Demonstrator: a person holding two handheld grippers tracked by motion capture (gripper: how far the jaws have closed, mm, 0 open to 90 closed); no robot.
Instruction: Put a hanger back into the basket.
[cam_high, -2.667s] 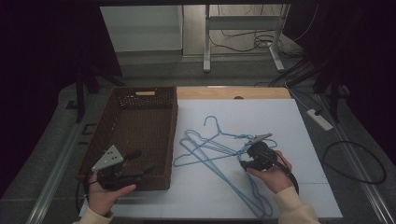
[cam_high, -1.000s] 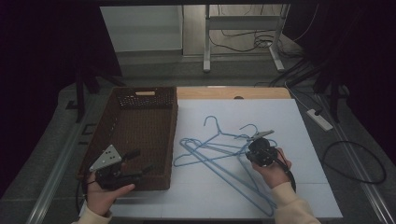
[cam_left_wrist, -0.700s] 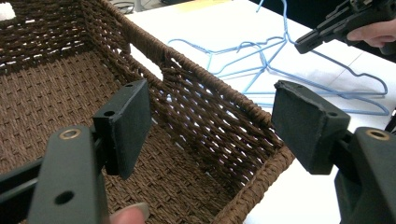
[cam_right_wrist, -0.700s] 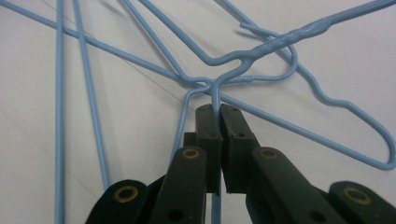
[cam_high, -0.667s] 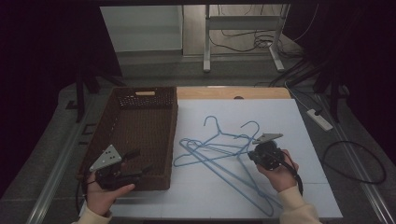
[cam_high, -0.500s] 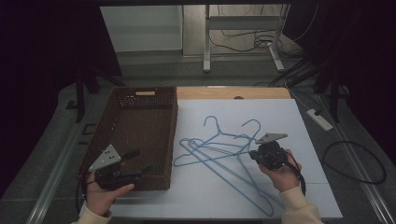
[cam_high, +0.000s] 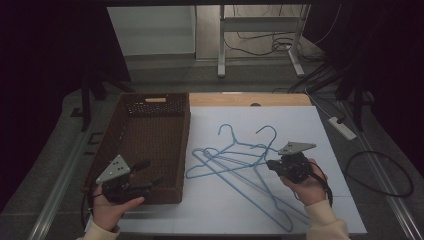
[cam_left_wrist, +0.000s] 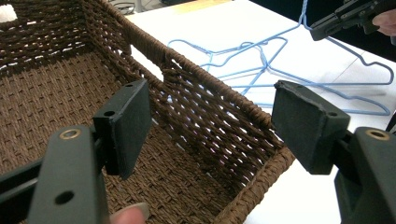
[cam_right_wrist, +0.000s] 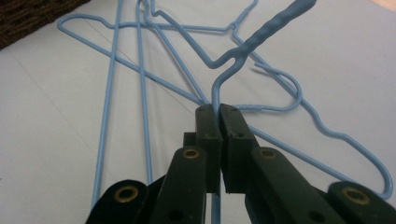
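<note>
**Hangers not yet in basket; one just gripped**

We judged the job as moving the blue wire hangers (cam_high: 235, 160) into the brown woven basket (cam_high: 150, 145), and it was barely begun. The desk (cam_high: 220, 215), under a white sheet, carried the basket at its left side and the tangled hangers just right of it. We saw nothing inside the basket, so we took it that no hanger had gone in. All hangers lay overlapped in one loose pile, some hooks pointing away from the person. We could not count them for sure.

The right gripper (cam_high: 272, 165) sat at the pile's right side. In the right gripper view its fingers (cam_right_wrist: 208, 135) were pinched nearly together on the wire of one hanger (cam_right_wrist: 261, 35) just below its twisted neck, hook sticking up beyond the tips. So that one was gripped, and to us it looked partly lifted.

The left gripper (cam_high: 150, 175) hung over the basket's near corner. Its fingers (cam_left_wrist: 128, 123) stood wide apart with nothing between them, touching nothing we could see.
</note>
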